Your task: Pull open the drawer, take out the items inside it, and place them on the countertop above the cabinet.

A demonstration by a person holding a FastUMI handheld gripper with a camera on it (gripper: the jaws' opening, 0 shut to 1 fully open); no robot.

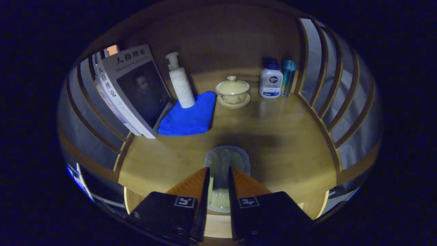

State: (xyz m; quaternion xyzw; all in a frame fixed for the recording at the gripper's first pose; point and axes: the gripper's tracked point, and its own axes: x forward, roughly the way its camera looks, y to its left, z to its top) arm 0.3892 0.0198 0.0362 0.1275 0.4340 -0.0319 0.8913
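The hand-held gripper [218,179] is holding a clear glass-like item [226,160] between its two fingers, both of which are pressing on its sides just above the near part of the desk [280,136]. The item is looking like a small transparent cup or jar, but its exact kind is hard to make out, since the fingers are covering its lower half and its pale body is blending into the wood.

Judging from this, the task is well under way: an item is being carried over the countertop and seems about to be set down, though whether it is already touching the surface cannot be told. The drawer itself is lying out of sight, so how many things are remaining inside cannot be judged.

Farther back, a blue cloth [189,116] is lying left of centre, with a white pump bottle [180,82] standing at its far edge and leaning books [133,89] just to its left. A lidded tea bowl [233,91] on a saucer is sitting in the middle, and a white bottle [270,82] and a blue-green bottle [288,77] are standing side by side at the far right. Which of these, if any, came from the drawer is unclear.
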